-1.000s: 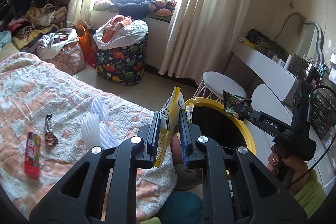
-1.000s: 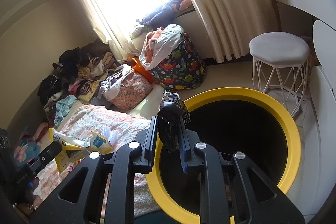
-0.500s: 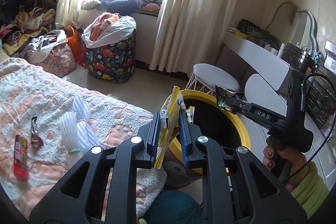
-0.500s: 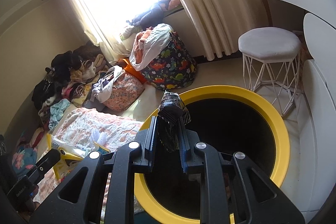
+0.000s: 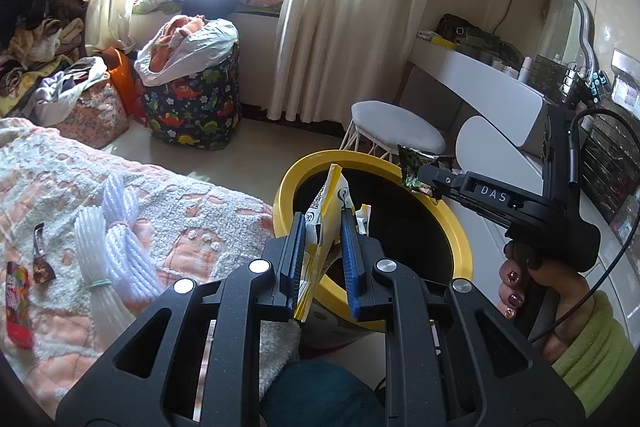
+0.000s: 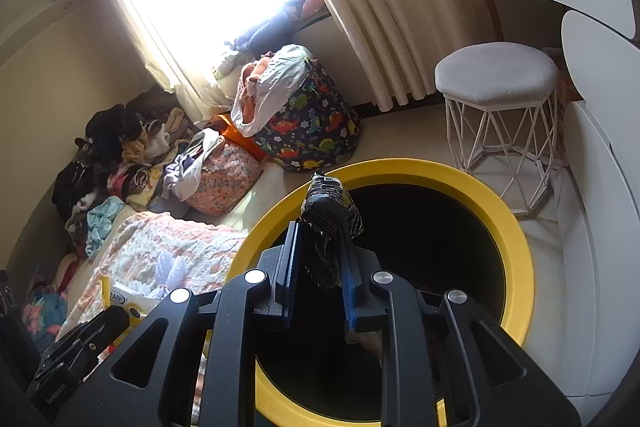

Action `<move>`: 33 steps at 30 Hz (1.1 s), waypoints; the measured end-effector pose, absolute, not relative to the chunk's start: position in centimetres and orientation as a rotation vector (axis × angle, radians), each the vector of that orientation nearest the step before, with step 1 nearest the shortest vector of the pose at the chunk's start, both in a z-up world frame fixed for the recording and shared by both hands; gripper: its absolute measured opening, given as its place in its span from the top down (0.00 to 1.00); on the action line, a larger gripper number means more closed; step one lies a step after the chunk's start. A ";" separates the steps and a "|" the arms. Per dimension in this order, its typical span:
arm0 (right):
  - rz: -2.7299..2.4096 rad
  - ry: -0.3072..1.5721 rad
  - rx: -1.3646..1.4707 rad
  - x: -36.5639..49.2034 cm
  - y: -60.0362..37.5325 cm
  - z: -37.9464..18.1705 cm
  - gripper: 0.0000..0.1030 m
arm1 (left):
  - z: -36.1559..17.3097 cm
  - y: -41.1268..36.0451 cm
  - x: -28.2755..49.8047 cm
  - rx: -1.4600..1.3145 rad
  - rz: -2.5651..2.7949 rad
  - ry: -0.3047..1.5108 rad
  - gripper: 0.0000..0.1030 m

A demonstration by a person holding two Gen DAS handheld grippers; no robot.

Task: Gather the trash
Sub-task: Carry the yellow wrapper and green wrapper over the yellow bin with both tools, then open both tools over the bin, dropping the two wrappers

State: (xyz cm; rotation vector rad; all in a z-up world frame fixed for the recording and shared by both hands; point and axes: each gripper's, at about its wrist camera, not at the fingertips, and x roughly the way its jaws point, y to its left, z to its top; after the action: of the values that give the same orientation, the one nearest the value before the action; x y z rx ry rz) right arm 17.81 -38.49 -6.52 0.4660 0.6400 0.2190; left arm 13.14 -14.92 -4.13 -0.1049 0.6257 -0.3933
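A round bin with a yellow rim (image 5: pixel 288 183) (image 6: pixel 516 227) and a dark inside stands beside the bed. My left gripper (image 5: pixel 323 227) is shut on a yellow and white snack wrapper (image 5: pixel 328 203), held over the bin's near left rim. In the right wrist view my right gripper (image 6: pixel 320 227) is shut on a dark crumpled wrapper (image 6: pixel 326 203) above the bin's left rim. The left wrist view shows that right gripper (image 5: pixel 416 173) from the side, with the green-black wrapper (image 5: pixel 410 163) at the bin's far right rim and a hand (image 5: pixel 520 291) on its handle.
On the patterned bedspread (image 5: pixel 192 211) at the left lie a white foam net bundle (image 5: pixel 112 235), a red packet (image 5: pixel 18 295) and a small brown wrapper (image 5: pixel 40 263). A white stool (image 5: pixel 396 131), a dinosaur-print bag (image 5: pixel 192 103), clothes piles and a white vanity (image 5: pixel 480 79) ring the bin.
Both grippers have moved closer over the bin, which looms larger and more central in both views. The wrappers stay clamped in the jaws.
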 end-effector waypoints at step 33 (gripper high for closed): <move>0.174 0.724 0.514 19.0 -40.0 -9.2 0.80 | -8.7 -19.8 17.6 -0.035 -0.445 0.731 0.88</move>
State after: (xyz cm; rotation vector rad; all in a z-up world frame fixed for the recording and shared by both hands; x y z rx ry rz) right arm 18.96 -40.00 -9.24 0.5144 0.7242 0.1737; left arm 17.61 -19.80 -8.66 -0.0347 0.7309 -0.4447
